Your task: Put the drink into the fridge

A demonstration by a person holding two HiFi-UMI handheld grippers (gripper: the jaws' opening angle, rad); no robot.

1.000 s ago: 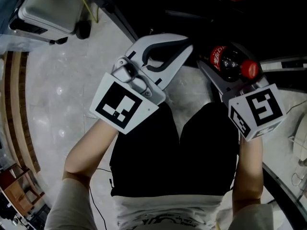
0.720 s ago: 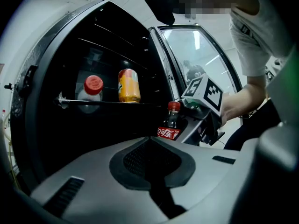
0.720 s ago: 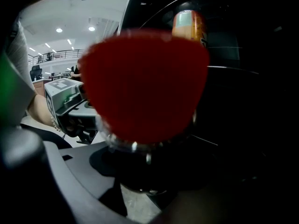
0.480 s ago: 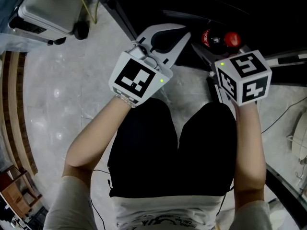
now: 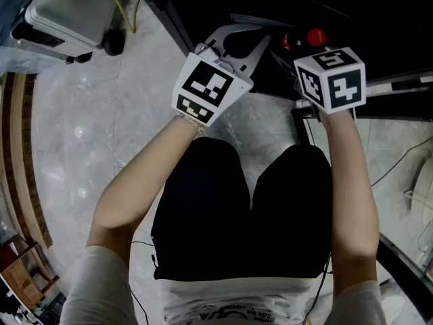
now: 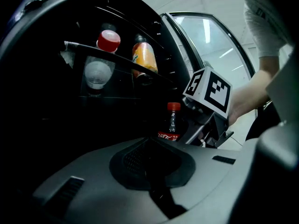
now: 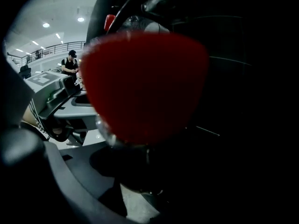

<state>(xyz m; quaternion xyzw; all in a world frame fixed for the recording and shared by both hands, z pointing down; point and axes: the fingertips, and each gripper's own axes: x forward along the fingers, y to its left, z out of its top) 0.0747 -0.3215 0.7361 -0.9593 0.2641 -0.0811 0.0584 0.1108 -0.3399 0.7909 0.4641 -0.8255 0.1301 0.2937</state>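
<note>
Fingers (image 6: 195,131) of the right gripper (image 6: 187,135) clamp the one cola bottle (image 6: 172,125) at the dark fridge (image 6: 42,125) mouth. Its blurred red cap (image 7: 145,78) blocks that gripper's view. The left gripper (image 6: 149,146) is closed and empty. Beyond it, two shelf bottles show, one red-capped (image 6: 100,62) and one orange (image 6: 144,59).

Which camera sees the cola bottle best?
The left gripper view: the cola bottle shows cap, neck and label. The head view shows only its cap; the right gripper view, a blurred cap up close.
</note>
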